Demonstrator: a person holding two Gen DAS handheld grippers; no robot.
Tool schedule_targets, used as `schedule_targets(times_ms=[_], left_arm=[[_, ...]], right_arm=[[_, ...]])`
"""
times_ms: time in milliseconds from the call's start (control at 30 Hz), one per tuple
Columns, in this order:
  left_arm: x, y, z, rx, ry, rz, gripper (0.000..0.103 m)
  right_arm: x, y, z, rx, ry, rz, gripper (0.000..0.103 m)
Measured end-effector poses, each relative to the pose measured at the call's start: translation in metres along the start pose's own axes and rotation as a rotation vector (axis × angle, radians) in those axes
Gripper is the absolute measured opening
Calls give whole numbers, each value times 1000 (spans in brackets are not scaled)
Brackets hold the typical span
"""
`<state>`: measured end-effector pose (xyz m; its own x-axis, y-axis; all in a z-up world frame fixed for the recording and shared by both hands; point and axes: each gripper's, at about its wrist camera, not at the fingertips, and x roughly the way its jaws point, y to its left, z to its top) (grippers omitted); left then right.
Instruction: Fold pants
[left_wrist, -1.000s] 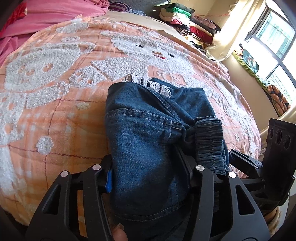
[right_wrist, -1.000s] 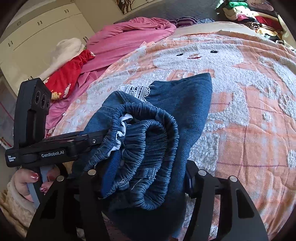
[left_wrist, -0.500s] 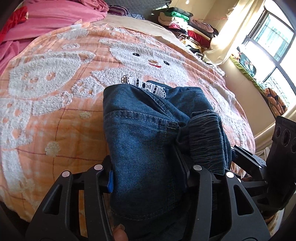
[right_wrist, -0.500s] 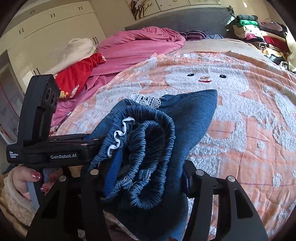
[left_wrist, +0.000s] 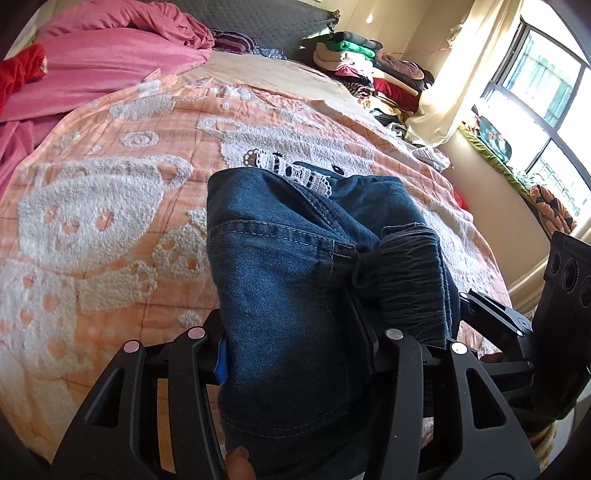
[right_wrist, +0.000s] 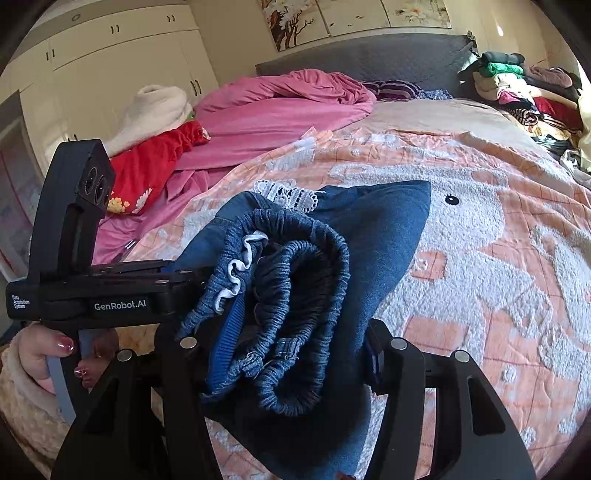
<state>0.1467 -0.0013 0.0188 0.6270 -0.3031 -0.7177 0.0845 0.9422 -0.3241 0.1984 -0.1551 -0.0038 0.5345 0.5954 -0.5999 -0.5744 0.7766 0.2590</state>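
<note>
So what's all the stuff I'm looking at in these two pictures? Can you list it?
folded jeans: one, dark blue denim with white lace trim, held above the bed between both grippers
bedspread: one, orange with white fluffy figures, covering the bed
pink blanket: one, bunched at the head of the bed
red garment: one, with flower print, beside the pink blanket
clothes pile: one stack, mixed colours, far corner of the bed
wardrobe: cream doors, back wall
window: one, bright, on the side wall
left gripper: black, clamped on the jeans
right gripper: black, clamped on the elastic waistband end
</note>
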Motion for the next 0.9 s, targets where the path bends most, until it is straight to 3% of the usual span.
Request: schedule_targets(times_ms=[200,433,600,900], left_arm=[[22,9,10,-16,22,6,41],[51,23,-5,-41,73,45,42],[56,26,-13,-48,75,63,53],[52,27,-15,-56,66,69,62]], right_arm=[[23,-16,3,44,30,-1,54],[47,-39,-20,128,91,-24,56],[48,-46,-29,159,104,-30,63],[45,-39,-28,116,114,-123,78]])
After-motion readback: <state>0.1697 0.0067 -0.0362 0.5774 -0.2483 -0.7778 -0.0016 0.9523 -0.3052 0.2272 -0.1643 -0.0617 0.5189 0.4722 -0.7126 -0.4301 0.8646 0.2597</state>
